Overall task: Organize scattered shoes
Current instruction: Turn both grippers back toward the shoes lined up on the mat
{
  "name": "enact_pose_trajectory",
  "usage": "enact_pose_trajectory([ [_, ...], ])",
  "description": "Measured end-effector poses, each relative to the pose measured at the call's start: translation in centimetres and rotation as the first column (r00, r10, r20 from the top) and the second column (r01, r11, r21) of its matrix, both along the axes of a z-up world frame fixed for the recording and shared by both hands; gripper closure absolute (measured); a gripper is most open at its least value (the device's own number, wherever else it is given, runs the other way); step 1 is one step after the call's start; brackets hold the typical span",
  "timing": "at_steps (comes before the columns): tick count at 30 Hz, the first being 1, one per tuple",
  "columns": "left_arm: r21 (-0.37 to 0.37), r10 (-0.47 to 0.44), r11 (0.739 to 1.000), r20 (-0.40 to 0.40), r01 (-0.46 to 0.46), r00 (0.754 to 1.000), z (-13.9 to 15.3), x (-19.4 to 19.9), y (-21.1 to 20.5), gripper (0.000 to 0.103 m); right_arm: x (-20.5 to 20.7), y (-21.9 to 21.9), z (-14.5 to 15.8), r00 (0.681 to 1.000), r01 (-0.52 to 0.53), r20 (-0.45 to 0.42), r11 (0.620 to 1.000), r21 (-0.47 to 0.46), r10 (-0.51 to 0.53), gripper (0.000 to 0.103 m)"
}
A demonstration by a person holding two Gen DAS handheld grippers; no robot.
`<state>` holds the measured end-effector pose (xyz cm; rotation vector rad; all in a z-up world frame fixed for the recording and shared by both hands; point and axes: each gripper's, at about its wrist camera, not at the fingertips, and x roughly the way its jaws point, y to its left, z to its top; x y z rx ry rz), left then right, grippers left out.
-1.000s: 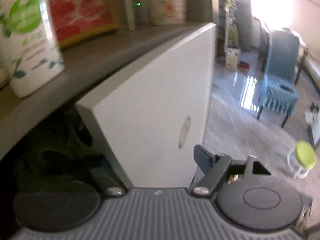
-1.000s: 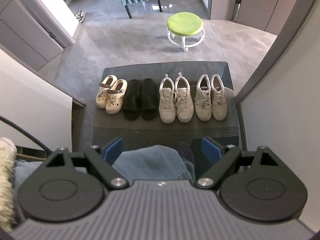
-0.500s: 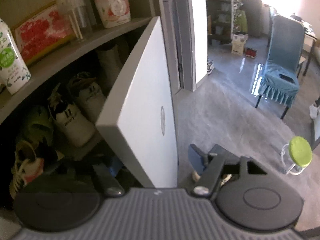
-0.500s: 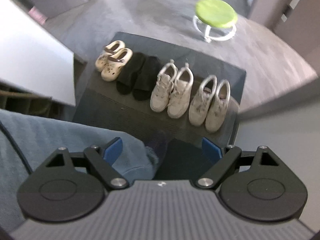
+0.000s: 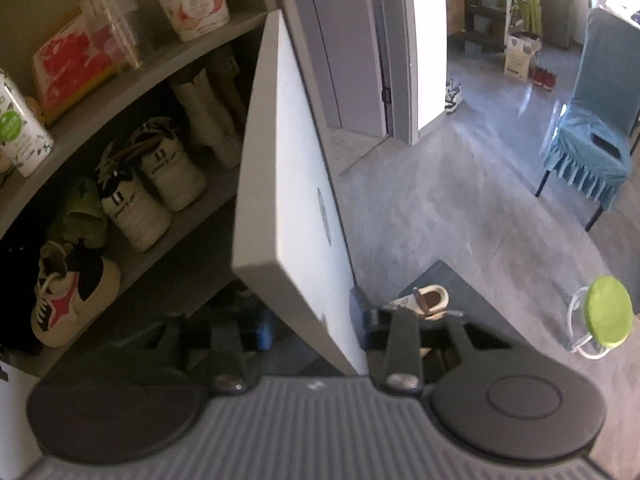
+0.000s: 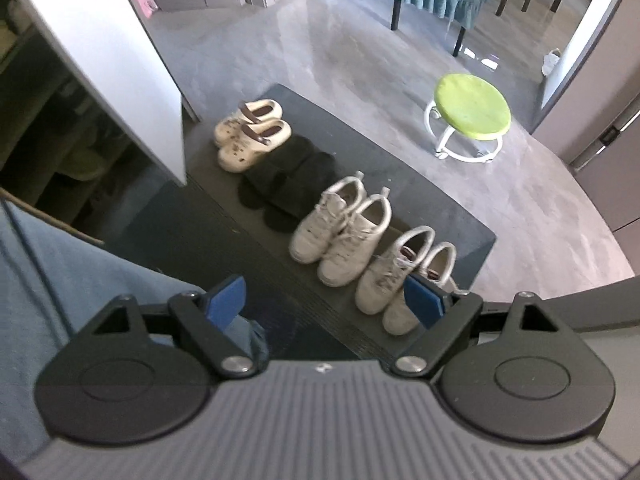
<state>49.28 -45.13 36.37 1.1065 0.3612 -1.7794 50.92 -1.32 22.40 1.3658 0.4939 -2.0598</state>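
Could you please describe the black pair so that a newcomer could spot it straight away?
Find the dark mat near the green stool; four pairs stand in a row there. The black slippers are second from the cabinet door, between cream clogs and white sneakers, the only dark pair.

mat [image 6: 460, 216]: four pairs in a row – clogs [image 6: 248, 136] at left edge, slippers [image 6: 288, 184], sneakers [image 6: 340, 228], trainers [image 6: 400, 276] at right edge | stool [image 6: 472, 112] behind mat | cabinet door [image 6: 100, 52] left of mat

It was a home entryway: a shoe cabinet [image 5: 168, 184] stood open with sneakers on its shelves, pairs of shoes [image 6: 340, 232] lined a dark floor mat [image 6: 452, 216], and a skirted blue chair [image 5: 592, 136] sat beyond.
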Motion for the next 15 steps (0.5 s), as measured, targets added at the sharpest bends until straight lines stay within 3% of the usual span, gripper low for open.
enact_pose_trajectory([
  [2, 0.003, 0.007, 1.0, -0.005, -0.007, 1.0, 0.0, -1.4, 0.4, 0.079, 0.9, 0.4, 0.1, 1.0, 0.025, -0.011, 0.999, -0.027, -0.025, 0.015],
  [9, 0.035, 0.047, 0.998, -0.041, -0.046, 0.998, -0.1, -6.3, 0.8, 0.08, 2.4, 3.9, 1.1, 0.988, 0.124, -0.082, 0.991, -0.046, -0.128, 0.015],
  [15, 0.066, 0.073, 0.995, -0.073, -0.068, 0.995, -0.3, -9.2, 0.2, 0.079, 2.1, 7.5, 1.4, 0.96, 0.249, -0.12, 0.967, -0.045, -0.253, 0.015],
])
